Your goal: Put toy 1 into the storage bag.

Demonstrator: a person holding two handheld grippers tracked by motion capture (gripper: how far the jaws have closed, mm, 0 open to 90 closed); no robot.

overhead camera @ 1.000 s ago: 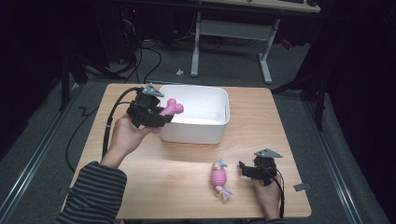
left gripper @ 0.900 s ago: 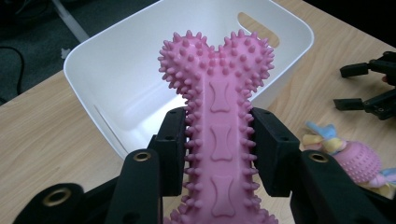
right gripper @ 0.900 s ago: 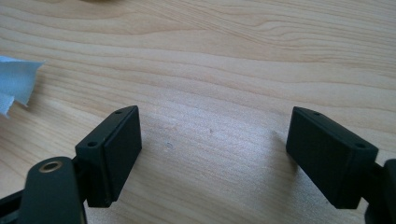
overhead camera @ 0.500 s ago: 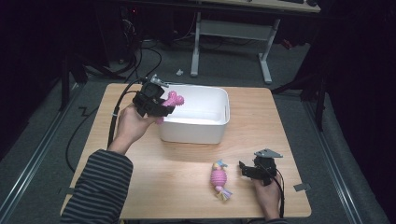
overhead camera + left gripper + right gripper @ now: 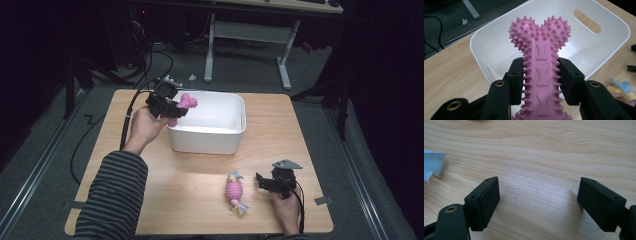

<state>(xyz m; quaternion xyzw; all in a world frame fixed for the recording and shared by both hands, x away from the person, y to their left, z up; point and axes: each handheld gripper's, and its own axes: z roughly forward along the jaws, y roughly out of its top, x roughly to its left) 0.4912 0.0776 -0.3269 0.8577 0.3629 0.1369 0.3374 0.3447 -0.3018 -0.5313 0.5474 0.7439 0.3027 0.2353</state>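
Pink spiked bone sits clamped in my left tongs over the white bin's left rim for dropping, while my right tongs rest apart.

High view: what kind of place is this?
Probably a lab or workshop data-collection station: a lit wooden table in a dark room, cables trailing over the floor, a desk frame behind, and a white bin with toys.

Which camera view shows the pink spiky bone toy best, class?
The left gripper view: the pink bone toy is close, clamped at its shaft by the left gripper over the white bin. In the high view it is small.
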